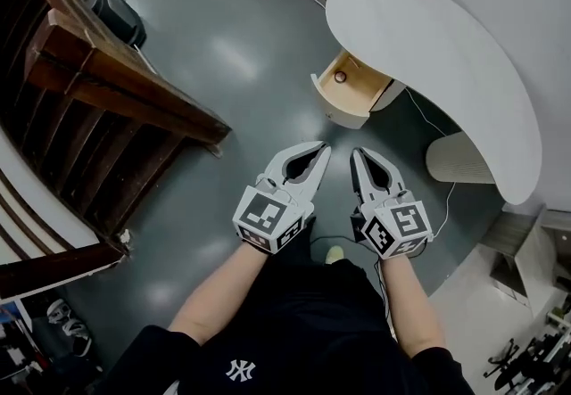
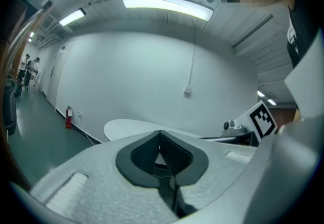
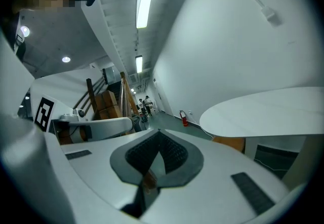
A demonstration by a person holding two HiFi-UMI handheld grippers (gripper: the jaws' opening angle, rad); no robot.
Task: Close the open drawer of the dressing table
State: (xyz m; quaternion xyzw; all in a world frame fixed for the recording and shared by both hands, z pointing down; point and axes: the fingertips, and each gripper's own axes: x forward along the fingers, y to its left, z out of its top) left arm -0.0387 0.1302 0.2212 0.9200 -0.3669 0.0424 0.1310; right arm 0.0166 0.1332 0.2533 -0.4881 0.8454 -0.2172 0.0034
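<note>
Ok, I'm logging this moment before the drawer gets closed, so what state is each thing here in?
Drawer: pulled open from under the dressing table, not yet touched.
Small round thing: lying inside the drawer.
Left gripper: shut, tips together, nothing between them, held short of the drawer.
Right gripper: shut, empty, held beside the left one.

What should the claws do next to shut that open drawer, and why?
Probably bring the right claw forward to the white front of the open wooden drawer. It juts out from under the curved white dressing table, and both the right and left claw are shut, empty, and not touching it.
</note>
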